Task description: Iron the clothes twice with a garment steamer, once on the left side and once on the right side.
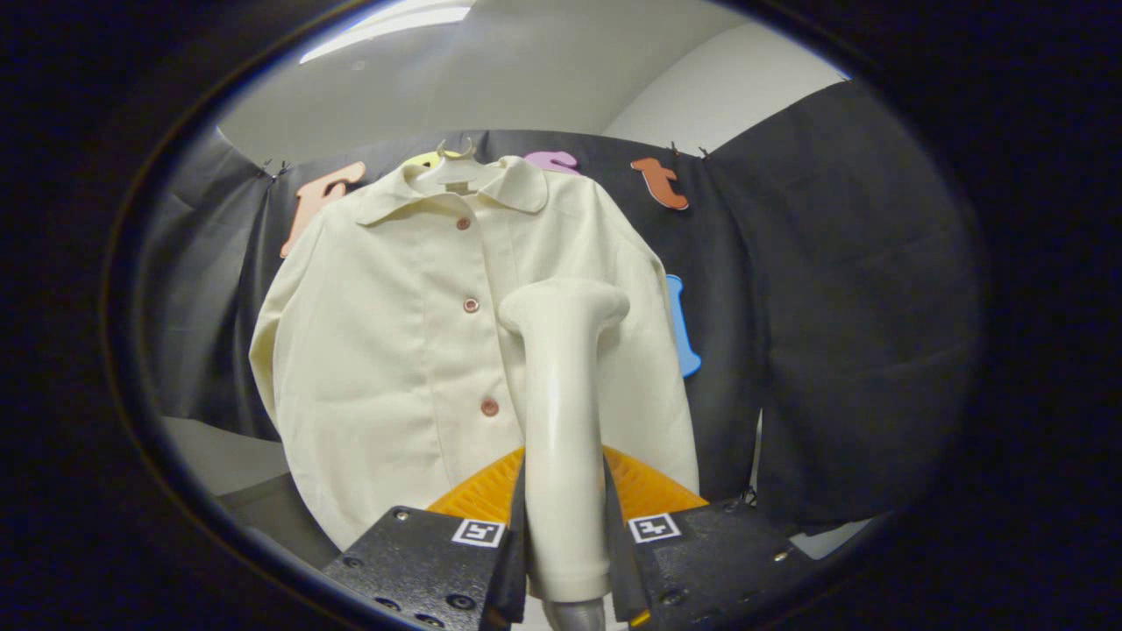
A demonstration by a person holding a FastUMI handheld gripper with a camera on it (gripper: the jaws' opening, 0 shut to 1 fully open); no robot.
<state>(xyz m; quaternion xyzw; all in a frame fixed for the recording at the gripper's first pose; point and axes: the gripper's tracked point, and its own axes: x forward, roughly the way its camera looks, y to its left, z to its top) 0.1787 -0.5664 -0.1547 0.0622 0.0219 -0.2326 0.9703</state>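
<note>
One shirt (421,350), three buttons (472,304), one steamer (561,421) clamped between gripper (565,561) jaws

We see the garment steamer (561,412) in glossy, smooth cream plastic, clamped by the gripper (565,543) with matt black fingers; at its 11 o'clock, the shirt (394,350) is matt cream cloth.
</note>
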